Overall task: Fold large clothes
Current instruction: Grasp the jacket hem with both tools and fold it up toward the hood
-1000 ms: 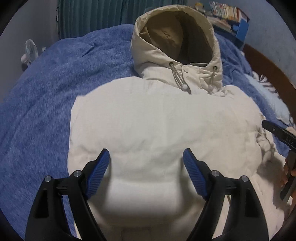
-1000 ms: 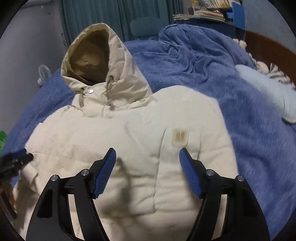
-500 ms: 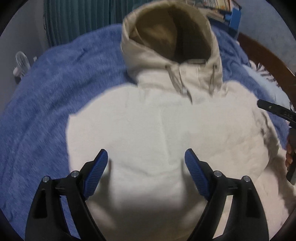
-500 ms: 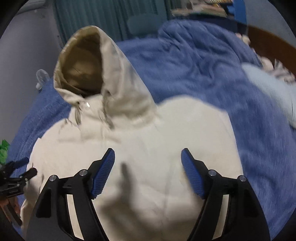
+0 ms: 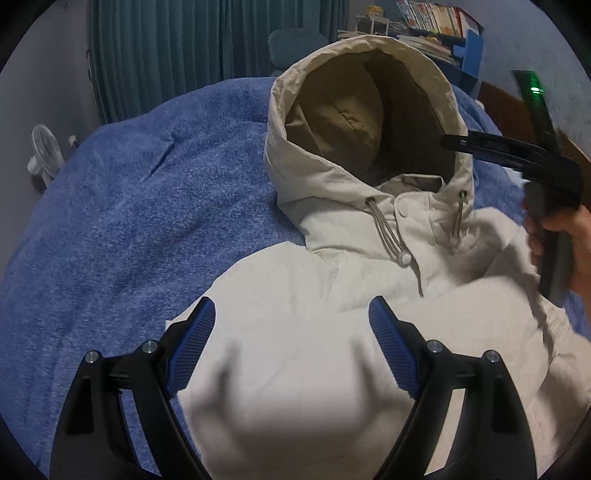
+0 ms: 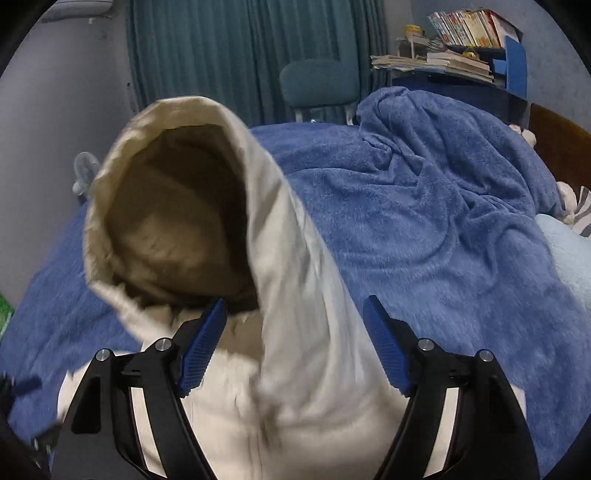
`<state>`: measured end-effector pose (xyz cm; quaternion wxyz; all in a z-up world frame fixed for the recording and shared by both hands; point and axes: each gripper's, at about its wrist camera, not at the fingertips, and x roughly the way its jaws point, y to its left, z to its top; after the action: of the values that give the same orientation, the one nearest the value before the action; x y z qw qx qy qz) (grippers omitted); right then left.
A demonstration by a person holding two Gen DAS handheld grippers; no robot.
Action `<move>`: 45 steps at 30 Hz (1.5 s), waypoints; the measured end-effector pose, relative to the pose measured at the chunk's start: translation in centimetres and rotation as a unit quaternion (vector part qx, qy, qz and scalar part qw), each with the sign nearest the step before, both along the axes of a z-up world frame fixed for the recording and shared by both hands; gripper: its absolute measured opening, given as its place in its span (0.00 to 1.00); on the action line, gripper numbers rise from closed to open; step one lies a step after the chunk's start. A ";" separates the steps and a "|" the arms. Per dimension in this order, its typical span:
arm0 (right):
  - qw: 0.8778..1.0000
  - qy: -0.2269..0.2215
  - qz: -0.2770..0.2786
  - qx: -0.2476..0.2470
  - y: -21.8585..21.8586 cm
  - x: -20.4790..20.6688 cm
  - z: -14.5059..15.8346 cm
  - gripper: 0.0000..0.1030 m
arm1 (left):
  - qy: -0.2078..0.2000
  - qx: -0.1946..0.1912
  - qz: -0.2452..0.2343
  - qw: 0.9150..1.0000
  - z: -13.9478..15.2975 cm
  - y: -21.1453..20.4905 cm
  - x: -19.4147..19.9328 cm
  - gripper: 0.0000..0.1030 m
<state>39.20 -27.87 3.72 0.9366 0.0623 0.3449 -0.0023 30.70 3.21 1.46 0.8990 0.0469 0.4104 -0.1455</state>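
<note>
Right wrist: book spines (image 6: 467,22), lettering unreadable

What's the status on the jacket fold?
Both grippers open: left gripper over the jacket body, right gripper at the hood. Jacket flat on blanket. Nothing in the way.

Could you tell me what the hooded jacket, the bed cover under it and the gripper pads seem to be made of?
Hooded jacket: cream woven shell, matte, probably padded; it puffs and creases softly. The hood has a tan lining.
Bed cover: blue fleece or terry, judging by its fuzzy, mottled nap.
Gripper pads: blue, finely ribbed, likely rubber or plastic, on glossy black plastic arms.
</note>
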 end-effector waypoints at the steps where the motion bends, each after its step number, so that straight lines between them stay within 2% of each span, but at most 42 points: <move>1: 1.000 0.006 -0.007 -0.005 0.1 1.0 -0.4 0.67 | 0.000 -0.002 0.001 1.000 -0.2 0.0 0.2 0.78; 2: 1.000 0.008 -0.007 -0.004 0.1 1.2 -0.7 0.47 | -0.001 -0.004 0.001 1.000 -0.3 0.0 0.4 0.78; 4: 1.000 0.013 -0.003 -0.001 0.0 1.3 -1.2 0.16 | -0.004 -0.007 0.004 1.000 -0.6 0.0 0.7 0.78; 7: 1.000 -0.013 0.017 0.012 -0.1 -1.1 -0.8 0.12 | -0.019 -0.011 0.007 1.000 -0.4 0.1 0.9 0.78; 10: 0.998 -0.043 0.054 -0.013 0.0 -4.6 0.1 0.10 | -0.060 -0.008 0.013 0.998 0.5 0.1 0.7 0.78; 14: 0.992 -0.052 0.112 -0.029 0.0 -9.9 0.2 0.10 | -0.091 0.004 0.025 0.996 1.3 -0.7 1.4 0.78; 17: 0.989 -0.048 0.137 -0.022 -0.2 -12.6 -0.3 0.10 | -0.114 0.049 0.019 0.992 1.0 -2.9 1.6 0.78; 19: 0.988 -0.044 0.146 -0.020 0.0 -13.4 -0.5 0.10 | -0.123 0.107 0.011 0.987 0.2 -4.7 1.3 0.78; 20: 0.988 -0.045 0.149 -0.024 0.1 -13.8 -0.5 0.10 | -0.123 0.137 0.005 0.983 -0.4 -5.5 1.2 0.73; 21: 0.987 -0.048 0.152 -0.027 0.2 -14.1 -0.4 0.10 | -0.127 0.183 0.000 0.975 -1.2 -6.4 0.8 0.58; 22: 0.986 -0.053 0.154 -0.031 0.4 -14.5 -0.3 0.10 | -0.126 0.200 -0.003 0.972 -1.6 -6.7 0.5 0.12; 23: 0.986 -0.055 0.155 -0.032 0.4 -14.9 -0.2 0.10 | -0.119 0.195 -0.003 0.974 -1.6 -6.6 0.2 0.08; 24: 0.985 -0.056 0.159 -0.029 0.4 -15.3 -0.1 0.10 | -0.122 0.165 0.003 0.979 -1.0 -6.0 -0.6 0.08; 26: 0.984 -0.055 0.168 -0.024 0.2 -15.8 0.1 0.10 | -0.139 0.131 0.018 0.981 0.4 -4.7 -2.5 0.07; 30: 0.977 -0.057 0.206 -0.028 0.8 -17.8 0.7 0.11 | -0.141 0.028 0.017 0.989 3.5 -1.7 -7.6 0.07; 32: 0.971 -0.054 0.230 -0.041 1.7 -18.4 0.6 0.12 | -0.121 -0.013 0.016 0.992 3.7 -0.6 -9.4 0.07; 34: 0.967 -0.046 0.243 -0.063 3.2 -18.4 -0.1 0.14 | -0.073 -0.055 0.012 0.996 2.1 0.1 -10.2 0.07; 37: 0.967 -0.024 0.243 -0.074 4.5 -17.3 -1.8 0.16 | -0.024 -0.056 0.013 0.998 -1.8 0.2 -9.2 0.07; 39: 0.969 -0.013 0.238 -0.070 5.1 -16.4 -2.9 0.17 | 0.013 -0.090 0.017 0.996 -4.1 1.2 -7.8 0.08; 42: 0.972 0.003 0.227 -0.061 5.6 -14.8 -4.2 0.17 | 0.015 -0.117 0.014 0.993 -4.8 2.5 -7.3 0.10; 45: 0.972 0.009 0.224 -0.063 6.0 -14.1 -4.8 0.17 | 0.016 -0.098 0.002 0.995 -3.9 2.6 -7.8 0.26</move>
<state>25.11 -21.87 -1.06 0.9122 -0.0761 0.3576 0.1851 22.88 5.77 -2.47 0.8926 -0.0445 0.4090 -0.1843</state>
